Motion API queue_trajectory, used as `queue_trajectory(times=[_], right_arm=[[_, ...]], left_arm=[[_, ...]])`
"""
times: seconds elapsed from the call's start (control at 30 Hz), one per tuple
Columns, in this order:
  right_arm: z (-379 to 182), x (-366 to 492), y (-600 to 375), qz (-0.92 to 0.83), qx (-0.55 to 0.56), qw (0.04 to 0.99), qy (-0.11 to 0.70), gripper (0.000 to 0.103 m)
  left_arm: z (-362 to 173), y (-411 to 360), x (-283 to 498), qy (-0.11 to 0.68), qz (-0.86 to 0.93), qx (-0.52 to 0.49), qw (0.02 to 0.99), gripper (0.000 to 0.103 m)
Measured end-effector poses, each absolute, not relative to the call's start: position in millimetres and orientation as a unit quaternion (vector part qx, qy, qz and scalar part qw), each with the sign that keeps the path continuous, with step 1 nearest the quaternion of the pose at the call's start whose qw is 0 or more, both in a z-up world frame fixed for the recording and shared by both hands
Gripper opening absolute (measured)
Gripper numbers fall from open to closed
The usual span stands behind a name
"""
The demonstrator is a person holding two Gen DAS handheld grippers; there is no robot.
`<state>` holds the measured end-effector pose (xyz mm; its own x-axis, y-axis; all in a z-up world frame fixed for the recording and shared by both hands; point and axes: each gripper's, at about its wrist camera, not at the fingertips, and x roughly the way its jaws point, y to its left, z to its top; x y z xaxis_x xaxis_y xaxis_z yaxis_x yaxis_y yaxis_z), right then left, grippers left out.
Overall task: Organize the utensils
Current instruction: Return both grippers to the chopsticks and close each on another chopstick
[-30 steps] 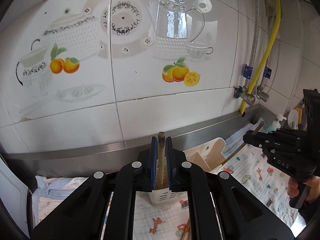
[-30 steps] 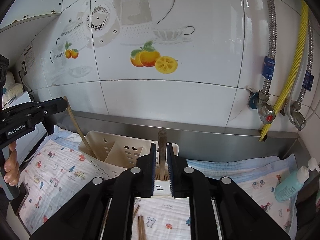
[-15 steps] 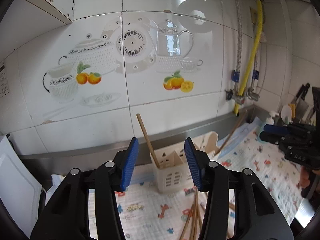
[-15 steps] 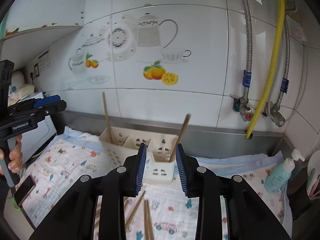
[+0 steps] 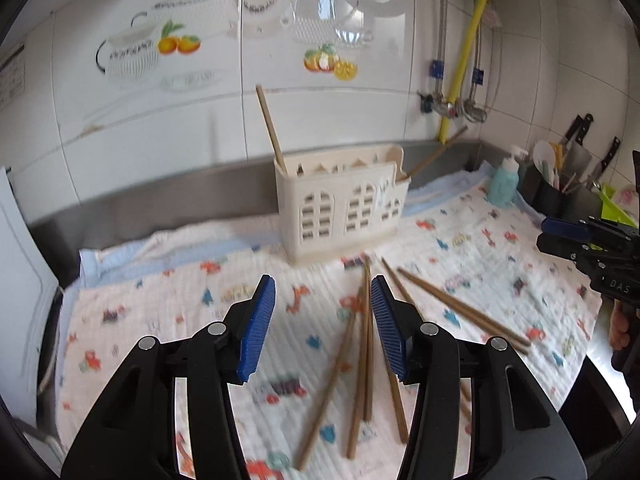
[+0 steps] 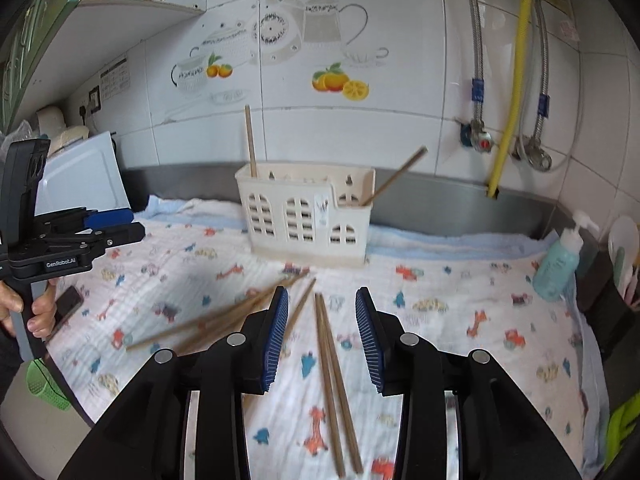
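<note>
A cream slotted utensil holder [image 5: 340, 208] [image 6: 304, 216] stands on the patterned cloth by the tiled wall. One chopstick [image 5: 270, 124] [image 6: 250, 140] leans in its left end. Another chopstick [image 5: 438, 152] [image 6: 394, 180] leans in its right end. Several loose chopsticks [image 5: 364, 340] [image 6: 332, 360] lie on the cloth in front of it. My left gripper [image 5: 322, 282] hangs open over the cloth, and some loose sticks run under its right finger. My right gripper [image 6: 322, 292] is open above a pair of chopsticks. Neither gripper holds anything.
A teal soap bottle [image 6: 558, 264] and a dark caddy with knives and spoons [image 5: 560, 192] stand at the right. A white appliance [image 6: 80, 180] sits at the left. A phone [image 6: 66, 304] lies at the cloth's left edge, with a green basket [image 6: 44, 384] below it. A hand grips each gripper handle.
Each gripper was shut on a chopstick above the holder. Both opened and left the sticks standing in it. Both have since pulled back and down over the loose chopsticks.
</note>
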<state>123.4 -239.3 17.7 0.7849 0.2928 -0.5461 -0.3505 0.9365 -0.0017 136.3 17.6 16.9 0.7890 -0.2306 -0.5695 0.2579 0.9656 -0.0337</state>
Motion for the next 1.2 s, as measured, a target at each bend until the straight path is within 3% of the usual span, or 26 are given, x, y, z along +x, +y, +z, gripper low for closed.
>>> queue_trajectory(times=[0.57, 0.63, 0.73, 1.2], right_arm=[[-50, 88, -269, 0.135, -0.009, 0.935, 0.326, 0.035], [-54, 87, -274, 0.131, -0.002, 0.935, 0.33, 0.035], [-62, 88, -280, 0.128, 0.006, 0.932, 0.338, 0.035], [-78, 95, -287, 0.127, 0.018, 0.926, 0.356, 0.033]], left_arm=[[-68, -40, 107, 0.359, -0.185, 0.035, 0.914, 0.049], [-73, -42, 111, 0.366, -0.189, 0.028, 0.911, 0.037], [-83, -45, 117, 0.379, -0.188, 0.026, 0.906, 0.03], [-110, -49, 138, 0.417, -0.166, 0.016, 0.894, 0.015]])
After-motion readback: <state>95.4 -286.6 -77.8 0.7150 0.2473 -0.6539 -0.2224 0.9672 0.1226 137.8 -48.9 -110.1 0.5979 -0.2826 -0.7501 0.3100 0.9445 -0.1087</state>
